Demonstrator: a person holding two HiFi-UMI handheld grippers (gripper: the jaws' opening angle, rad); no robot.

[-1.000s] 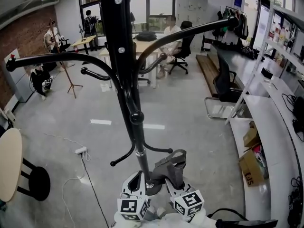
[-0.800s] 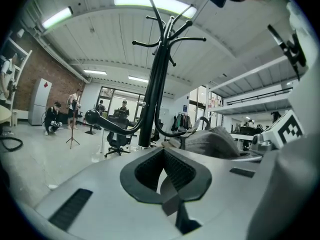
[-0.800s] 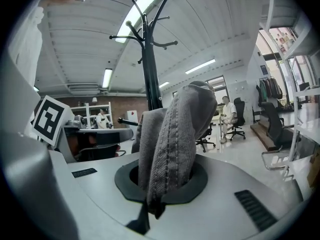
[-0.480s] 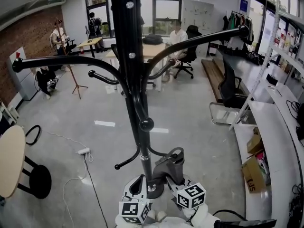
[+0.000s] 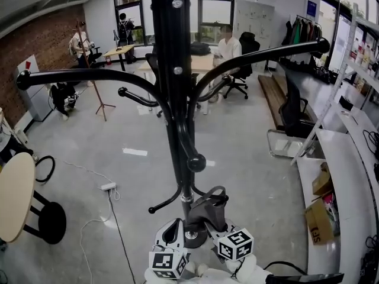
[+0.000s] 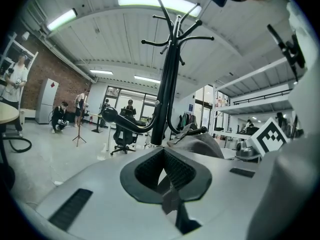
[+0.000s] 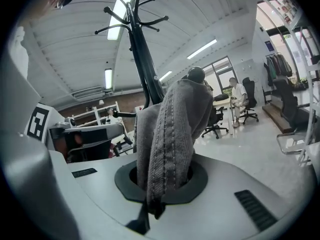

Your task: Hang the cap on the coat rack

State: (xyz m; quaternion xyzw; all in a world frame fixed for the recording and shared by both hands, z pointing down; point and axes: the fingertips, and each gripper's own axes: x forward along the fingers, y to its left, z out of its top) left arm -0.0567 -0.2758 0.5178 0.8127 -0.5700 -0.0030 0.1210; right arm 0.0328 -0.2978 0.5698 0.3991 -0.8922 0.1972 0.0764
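Two grippers: low and near, on either side of the rack's foot — left gripper (image 6: 165,160) on the left, right gripper (image 7: 158,180) on the right.
Left fingers: together, with nothing between the ribbed pads.
Right fingers: clamped on the cap's cloth, which rises out of them in a folded bunch.
Cap (image 5: 211,209): grey and stitched, held up just right of the pole and above the right gripper. Its strap loop sits near a low hook (image 5: 201,189). I cannot tell whether loop and hook touch.
Rack (image 5: 173,99): black and upright, filling the middle of the head view. Long curved arms reach left and right, each ending in a ball. Shorter hooks curl out low on the pole, one to the left and one to the right.
Floor (image 5: 249,158): pale and glossy, with a white power strip (image 5: 101,187) and its cable on the left.
Left edge: a round table (image 5: 12,200) with a black stool (image 5: 46,222) beside it.
Right side: white counters with cardboard boxes (image 5: 317,216).
Far end: desks and chairs — a seated person (image 5: 228,47) at one desk, others standing far left.
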